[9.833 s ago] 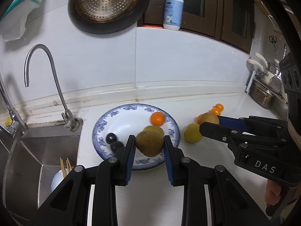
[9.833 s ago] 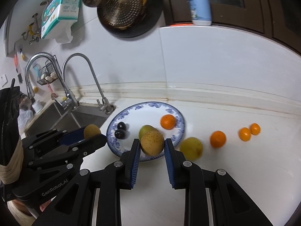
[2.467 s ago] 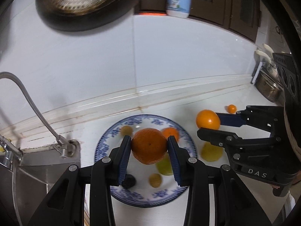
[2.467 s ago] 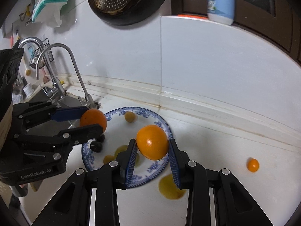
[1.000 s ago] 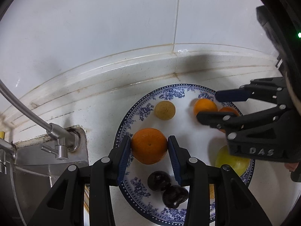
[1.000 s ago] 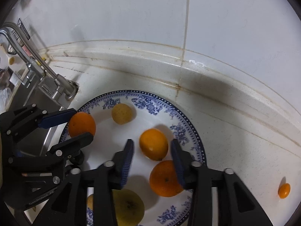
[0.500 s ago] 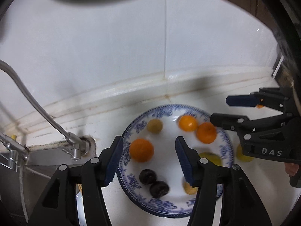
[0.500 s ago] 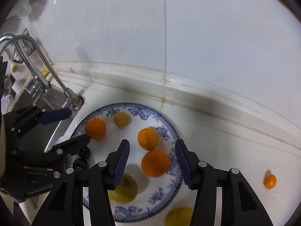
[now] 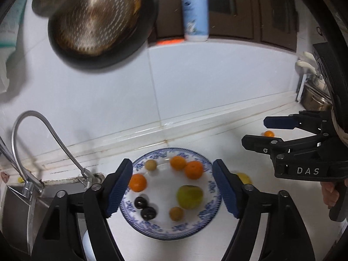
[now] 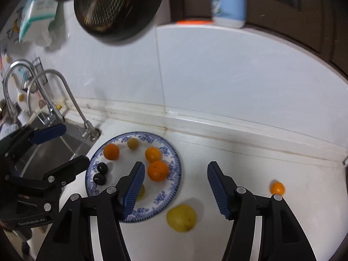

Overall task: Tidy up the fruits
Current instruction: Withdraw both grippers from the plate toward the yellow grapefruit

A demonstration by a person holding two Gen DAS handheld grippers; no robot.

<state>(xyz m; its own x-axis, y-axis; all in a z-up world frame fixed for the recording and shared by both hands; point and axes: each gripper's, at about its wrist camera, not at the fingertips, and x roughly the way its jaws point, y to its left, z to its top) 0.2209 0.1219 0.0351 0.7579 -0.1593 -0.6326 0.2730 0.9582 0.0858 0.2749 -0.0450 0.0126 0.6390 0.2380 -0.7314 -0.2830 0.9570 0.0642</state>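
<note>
A blue-patterned white plate (image 9: 165, 231) (image 10: 171, 187) on the white counter holds three oranges (image 9: 137, 182) (image 10: 158, 170), a green-yellow fruit (image 9: 189, 196), small brown fruits (image 9: 151, 164) and two dark plums (image 9: 148, 212) (image 10: 99, 178). A yellow fruit (image 10: 181, 217) (image 9: 244, 178) lies on the counter right of the plate. A small orange (image 10: 277, 188) (image 9: 269, 133) lies further right. My left gripper (image 9: 173, 187) is open and empty above the plate. My right gripper (image 10: 175, 187) is open and empty above the plate's right edge.
A sink (image 10: 45, 152) with a curved tap (image 9: 54, 134) lies left of the plate. A strainer pan (image 9: 95, 21) hangs on the tiled wall. A lotion bottle (image 9: 195, 15) stands on the ledge above. A metal pot (image 9: 315, 102) sits far right.
Both grippers have let go of their oranges, which now lie on the plate. Both have opened wide and pulled back and up from the plate.
</note>
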